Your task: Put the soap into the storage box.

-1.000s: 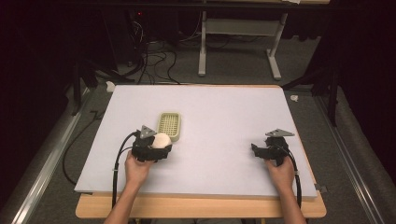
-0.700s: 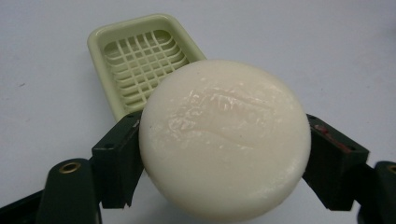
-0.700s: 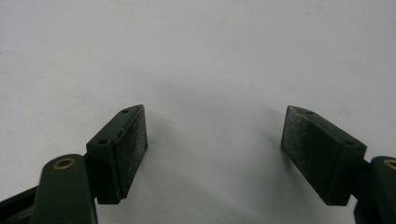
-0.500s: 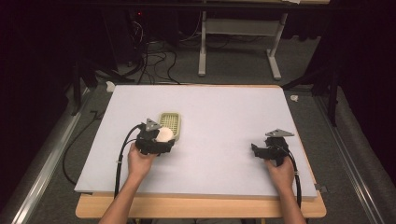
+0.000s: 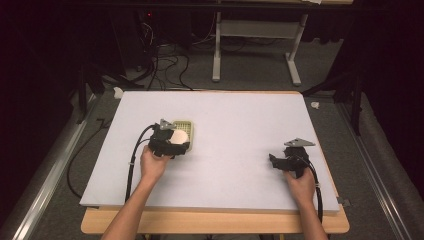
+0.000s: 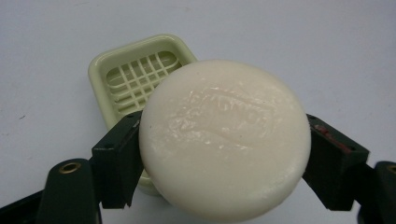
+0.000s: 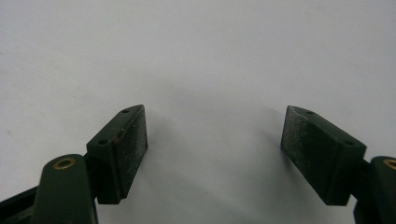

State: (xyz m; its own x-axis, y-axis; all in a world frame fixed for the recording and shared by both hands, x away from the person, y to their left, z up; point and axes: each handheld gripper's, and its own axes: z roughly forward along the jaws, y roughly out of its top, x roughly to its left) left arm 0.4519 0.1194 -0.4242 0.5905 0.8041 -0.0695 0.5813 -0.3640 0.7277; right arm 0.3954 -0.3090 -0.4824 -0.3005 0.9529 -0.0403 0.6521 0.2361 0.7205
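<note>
Soap [image 6: 225,140] is clamped between the jaws of the left gripper [image 5: 172,141], held off the counter [image 5: 240,125] w/ the pale green soap dish [image 6: 140,74] right behind and partly under it. In the high view the bar sits at the dish's near edge, not yet centred over the slatted grid. Judging progress: pickup looks done, carry mostly done; what's left is a short move fwd over the dish, lowering, and letting go. Dish is empty, grid bare, so nothing blocks the drop; raised rim is the one thing the bar must clear, and a rounded, slick-looking bar could slip or land tilted on the rim if released early. Right gripper [image 5: 286,162] rests well apart on the counter's right side, jaws wide apart w/ nothing between them, bare white surface ahead in the right gripper view. Around: left gripper's cable [image 5: 134,155] loops back along the forearm, clear of the dish. Beyond the counter, floor cables and a white stand's legs [image 5: 255,55], well away from the work.
</note>
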